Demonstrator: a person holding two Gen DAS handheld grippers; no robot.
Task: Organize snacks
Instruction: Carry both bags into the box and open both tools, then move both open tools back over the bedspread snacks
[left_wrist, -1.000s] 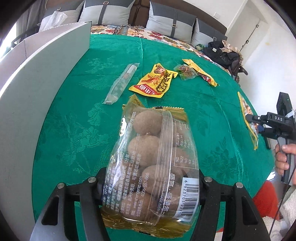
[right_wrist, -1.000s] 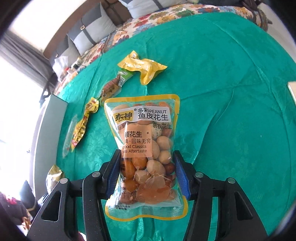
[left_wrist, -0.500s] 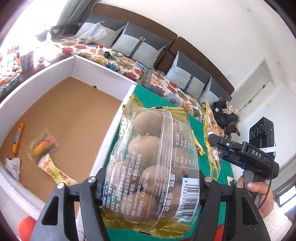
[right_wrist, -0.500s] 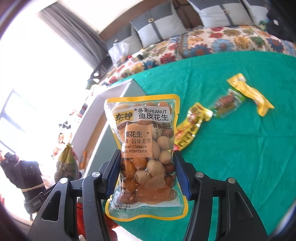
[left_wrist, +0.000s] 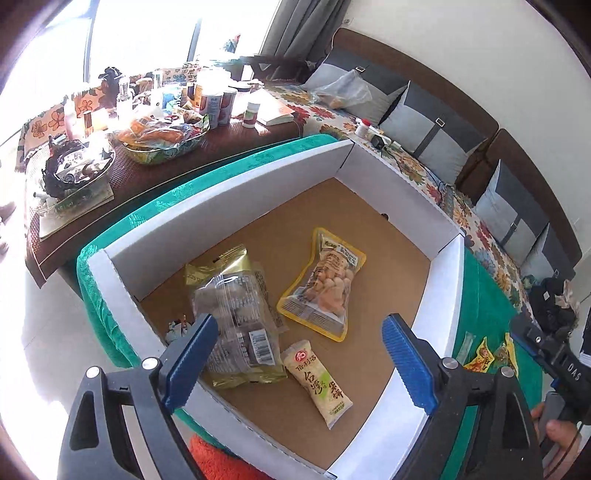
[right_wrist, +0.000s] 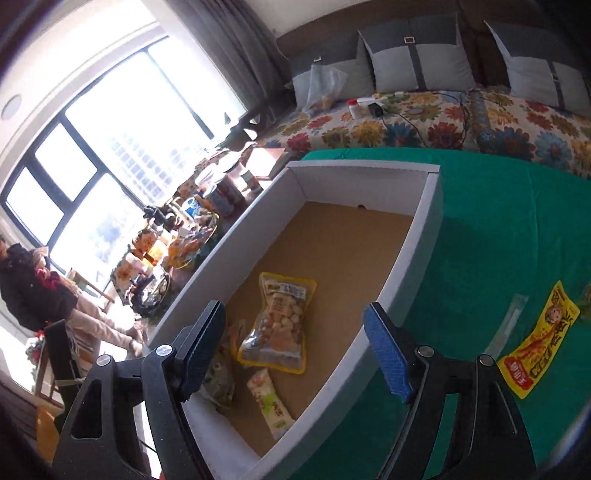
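Observation:
A white cardboard box (left_wrist: 229, 199) with a brown floor stands on the green tablecloth. In it lie the clear bag of brown balls (left_wrist: 236, 325), the yellow-edged peanut bag (left_wrist: 325, 284) and a small white-green packet (left_wrist: 321, 384). My left gripper (left_wrist: 295, 362) is open and empty above the box's near edge. My right gripper (right_wrist: 295, 350) is open and empty over the box (right_wrist: 421, 229); the peanut bag (right_wrist: 277, 325) and white-green packet (right_wrist: 271, 402) lie below it. A yellow snack packet (right_wrist: 539, 339) lies on the cloth at the right.
More loose packets (left_wrist: 487, 354) lie on the green cloth (right_wrist: 498, 221) right of the box. A cluttered side table (left_wrist: 129, 129) stands beyond the box. A sofa with grey cushions (left_wrist: 436, 125) runs along the back. The other gripper's handle (left_wrist: 561, 369) shows at right.
Both grippers have opened over the box. The bag of brown balls and the peanut bag have dropped out of the jaws and now lie on the box floor.

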